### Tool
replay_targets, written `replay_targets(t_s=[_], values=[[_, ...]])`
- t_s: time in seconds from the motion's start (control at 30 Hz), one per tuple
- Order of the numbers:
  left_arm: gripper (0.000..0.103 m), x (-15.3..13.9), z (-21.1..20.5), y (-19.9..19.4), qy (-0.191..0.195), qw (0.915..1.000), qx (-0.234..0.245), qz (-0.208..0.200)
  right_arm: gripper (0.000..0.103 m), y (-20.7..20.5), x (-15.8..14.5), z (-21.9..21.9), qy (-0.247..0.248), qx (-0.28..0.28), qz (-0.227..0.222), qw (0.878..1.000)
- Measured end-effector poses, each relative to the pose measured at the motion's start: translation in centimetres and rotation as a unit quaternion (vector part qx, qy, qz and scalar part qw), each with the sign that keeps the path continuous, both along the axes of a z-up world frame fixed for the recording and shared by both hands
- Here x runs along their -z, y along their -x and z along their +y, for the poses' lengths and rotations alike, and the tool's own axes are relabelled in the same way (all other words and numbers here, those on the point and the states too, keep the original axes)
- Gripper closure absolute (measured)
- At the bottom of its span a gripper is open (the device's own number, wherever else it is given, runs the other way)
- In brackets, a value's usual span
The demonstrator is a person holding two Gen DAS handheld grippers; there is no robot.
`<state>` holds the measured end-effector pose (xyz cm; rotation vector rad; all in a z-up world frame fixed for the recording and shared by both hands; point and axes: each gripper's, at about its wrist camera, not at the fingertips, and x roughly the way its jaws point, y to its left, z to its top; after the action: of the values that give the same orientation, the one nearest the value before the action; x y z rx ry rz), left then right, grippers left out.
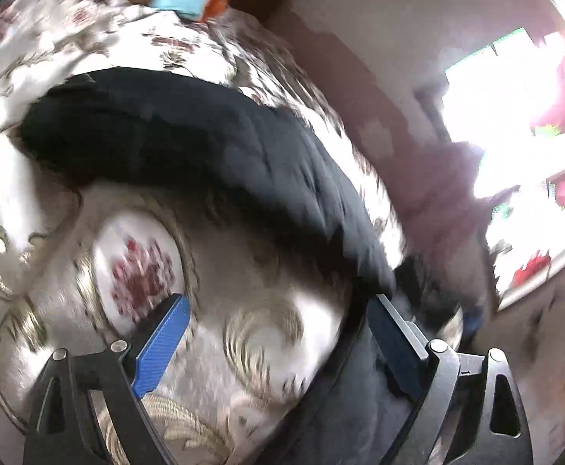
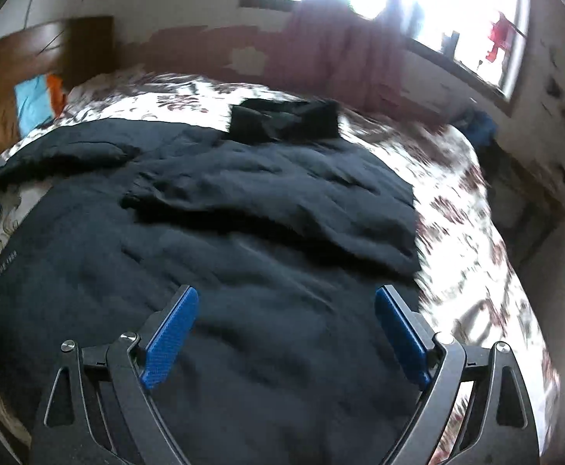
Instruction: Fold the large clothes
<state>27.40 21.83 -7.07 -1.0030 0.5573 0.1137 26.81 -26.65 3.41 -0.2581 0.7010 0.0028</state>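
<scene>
Jaws of both grippers gape empty over dark garment (image 2: 243,232) on floral bedspread (image 2: 456,213).

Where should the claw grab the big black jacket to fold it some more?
Probably the loose sleeve lying out flat on the far left of the black jacket. Come from the left, low over the flowery bedspread, and pinch the sleeve's thin edge. Both claws, left claw and right claw, are open and empty.
</scene>
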Motion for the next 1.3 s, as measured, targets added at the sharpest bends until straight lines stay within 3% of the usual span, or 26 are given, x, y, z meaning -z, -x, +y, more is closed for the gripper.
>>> replay_targets(t_s=[0.13, 0.3, 0.43, 0.57, 0.63, 0.7, 0.73, 0.8, 0.9, 1.0, 1.13, 1.2, 1.3], values=[[0.007, 0.0, 2.1, -2.7, 0.009, 0.9996, 0.02, -0.016, 0.014, -5.4, 0.5, 4.9, -0.019, -0.006, 0.019, 1.0], [0.006, 1.5, 5.1, -4.2, 0.069, 0.9969, 0.003, -0.038, 0.014, -11.9, 3.0, 9.3, -0.035, 0.023, 0.035, 0.998], [0.006, 1.9, 7.2, -4.4, 0.087, 0.9946, -0.024, -0.053, 0.014, -15.6, 5.9, 12.6, 0.014, 0.031, 0.029, 0.999], [0.009, 2.6, 8.7, -4.1, 0.133, 0.988, -0.051, -0.059, 0.013, -17.6, 10.1, 16.2, 0.105, 0.042, 0.072, 0.991], [0.018, 2.8, 9.3, -3.9, 0.131, 0.9879, -0.063, -0.056, 0.012, -17.6, 11.1, 16.9, 0.132, 0.046, 0.065, 0.988], [0.039, 3.1, 9.9, -3.7, 0.125, 0.9878, -0.082, -0.044, 0.009, -17.4, 11.4, 17.2, 0.144, 0.051, 0.059, 0.987], [0.044, 3.3, 10.2, -3.7, 0.127, 0.9871, -0.088, -0.04, 0.009, -17.4, 11.4, 17.3, 0.145, 0.052, 0.059, 0.986], [0.071, 3.9, 10.9, -3.8, 0.139, 0.9852, -0.096, -0.029, 0.008, -17.4, 11.4, 17.2, 0.143, 0.052, 0.059, 0.987], [0.09, 3.7, 11.6, -4.0, 0.136, 0.9861, -0.087, -0.039, 0.008, -17.4, 11.4, 17.3, 0.141, 0.052, 0.059, 0.987], [0.094, 1.6, 11.3, -3.7, 0.09, 0.99, -0.083, -0.069, 0.008, -16.5, 9.7, 16.1, 0.093, 0.041, 0.05, 0.994], [0.095, -2.8, 9.7, -2.9, -0.016, 0.9926, -0.055, -0.108, 0.008, -13.9, 5.5, 11.7, -0.042, 0.034, 0.017, 0.998], [0.095, -5.1, 8.2, -2.3, -0.074, 0.9874, -0.036, -0.136, 0.008, -12.7, 4.6, 9.9, -0.064, 0.023, 0.017, 0.998], [0.095, -9.4, 4.6, -2.6, -0.163, 0.9728, -0.003, -0.165, 0.008, -10.8, 3.9, 7.1, -0.067, 0.017, 0.014, 0.997]])
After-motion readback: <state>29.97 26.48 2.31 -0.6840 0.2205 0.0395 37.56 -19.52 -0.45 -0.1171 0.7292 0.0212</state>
